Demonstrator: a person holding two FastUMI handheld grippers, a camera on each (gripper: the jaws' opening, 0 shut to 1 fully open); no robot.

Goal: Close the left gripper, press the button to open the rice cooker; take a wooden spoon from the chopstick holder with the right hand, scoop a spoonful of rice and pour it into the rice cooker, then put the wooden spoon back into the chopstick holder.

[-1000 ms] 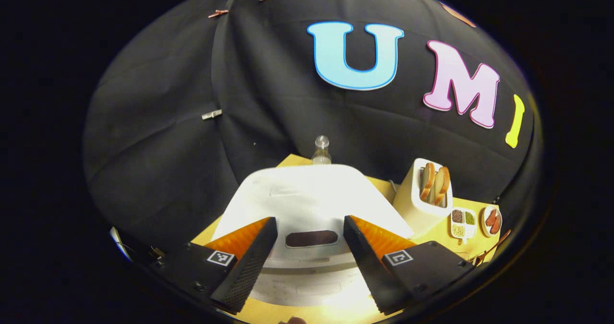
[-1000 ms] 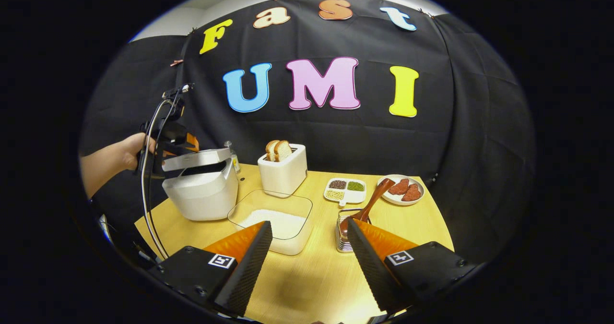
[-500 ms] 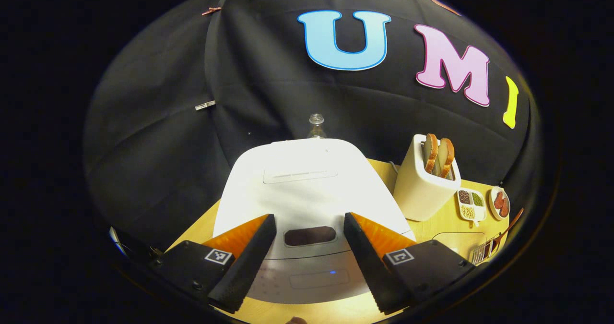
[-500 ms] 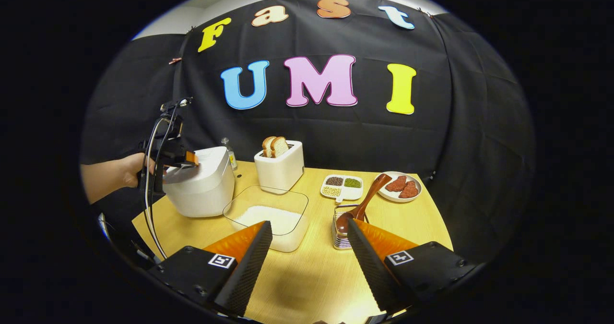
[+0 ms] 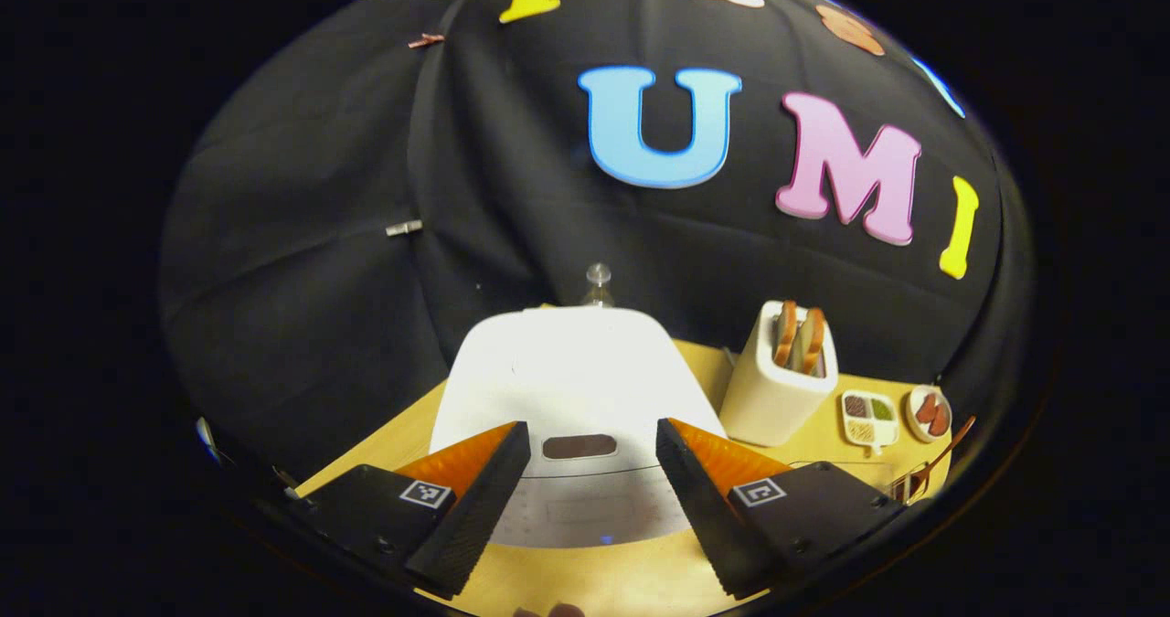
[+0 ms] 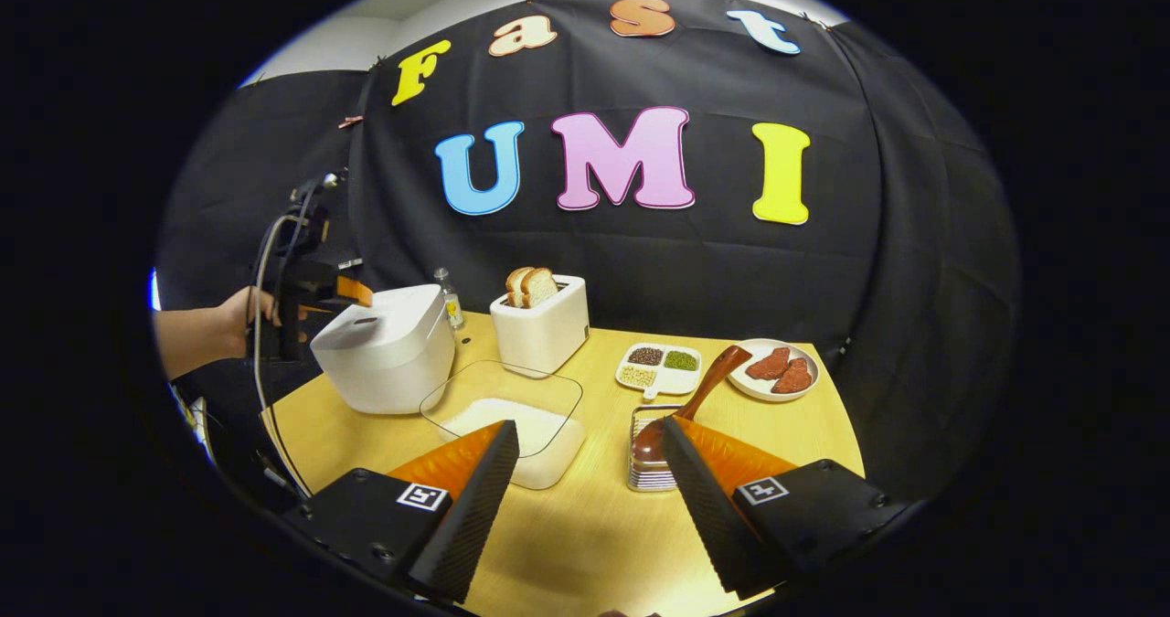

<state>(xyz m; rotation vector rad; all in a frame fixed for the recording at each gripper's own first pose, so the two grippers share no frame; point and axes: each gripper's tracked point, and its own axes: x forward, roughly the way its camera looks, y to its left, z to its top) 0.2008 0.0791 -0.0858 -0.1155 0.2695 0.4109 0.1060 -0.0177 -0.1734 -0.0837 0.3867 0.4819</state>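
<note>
**Both tongs spread, cooker lid down, spoon in its holder**

My right gripper (image 6: 585,498) hangs over the table (image 6: 594,544) with its fingers spread wide, nothing between them. Just past its left finger I see the glass dish of rice (image 6: 507,420); just past its right finger stands the chopstick holder (image 6: 651,457) with the wooden spoon (image 6: 690,402) leaning out of it, handle tilted up and away.

My left gripper (image 5: 590,503) is also spread, empty, level before the rice cooker (image 5: 576,388), whose lid lies shut; the dark button (image 5: 579,446) sits between the fingers, apart from both. In the right gripper view, a hand (image 6: 239,317) holds that gripper just left of the cooker. Beyond stands the toaster (image 6: 541,324).
</note>
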